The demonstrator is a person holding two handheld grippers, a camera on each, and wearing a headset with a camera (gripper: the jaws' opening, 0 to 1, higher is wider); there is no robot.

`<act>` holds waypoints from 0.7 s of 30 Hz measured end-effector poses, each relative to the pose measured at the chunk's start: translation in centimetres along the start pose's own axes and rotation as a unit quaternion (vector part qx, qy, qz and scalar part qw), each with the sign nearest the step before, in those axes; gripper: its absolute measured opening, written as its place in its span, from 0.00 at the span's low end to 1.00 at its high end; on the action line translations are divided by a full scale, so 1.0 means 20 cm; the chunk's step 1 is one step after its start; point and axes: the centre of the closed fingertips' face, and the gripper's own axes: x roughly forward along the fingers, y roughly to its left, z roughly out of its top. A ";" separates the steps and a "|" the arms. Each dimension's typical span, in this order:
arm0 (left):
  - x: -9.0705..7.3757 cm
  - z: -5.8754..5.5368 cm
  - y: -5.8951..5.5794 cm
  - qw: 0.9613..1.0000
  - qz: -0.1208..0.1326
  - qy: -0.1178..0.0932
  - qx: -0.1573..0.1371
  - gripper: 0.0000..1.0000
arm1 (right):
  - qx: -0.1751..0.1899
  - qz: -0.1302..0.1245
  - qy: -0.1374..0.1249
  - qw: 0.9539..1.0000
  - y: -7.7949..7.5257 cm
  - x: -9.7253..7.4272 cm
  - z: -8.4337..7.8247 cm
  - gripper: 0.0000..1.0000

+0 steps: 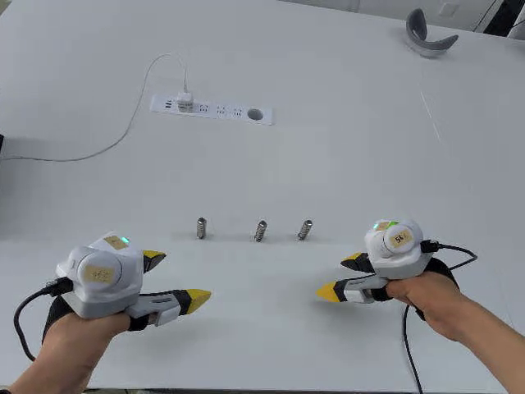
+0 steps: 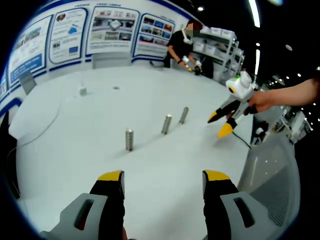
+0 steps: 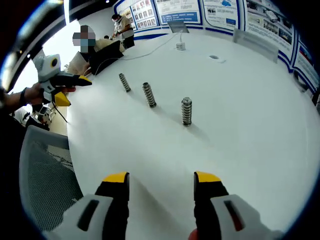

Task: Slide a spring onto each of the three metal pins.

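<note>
left gripper (image 1: 179, 277) and right gripper (image 1: 336, 276) gape empty — three upright pins (image 1: 261, 231) ahead, each wearing a coiled spring (image 1: 305, 230).

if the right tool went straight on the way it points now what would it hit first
Likely the nearest spring, almost dead ahead, slightly right of the line between the right tool's open jaws. If the tool tilts down, it could touch the table first; depth is unclear.

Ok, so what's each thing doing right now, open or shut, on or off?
Left pin: upright, spring on it.
Middle pin: upright, spring on it.
Right pin: upright, spring on it.
Left gripper: open, empty.
Right gripper: open, empty.
Power strip: one charger plugged in.
</note>
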 end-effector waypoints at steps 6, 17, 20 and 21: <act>0.00 0.01 0.01 1.000 -0.001 -0.002 0.001 0.65 | 0.029 -0.013 -0.037 0.999 0.04 -0.04 0.02 0.57; -0.04 0.00 0.03 1.000 0.006 -0.004 0.000 0.66 | 0.060 -0.020 -0.107 0.992 0.11 -0.08 0.12 0.64; -0.05 -0.01 0.05 1.000 0.010 -0.006 0.000 0.67 | 0.075 -0.023 -0.132 0.988 0.11 -0.09 0.15 0.65; -0.06 0.00 0.05 1.000 0.012 -0.009 0.000 0.68 | 0.079 -0.023 -0.138 0.987 0.12 -0.10 0.16 0.66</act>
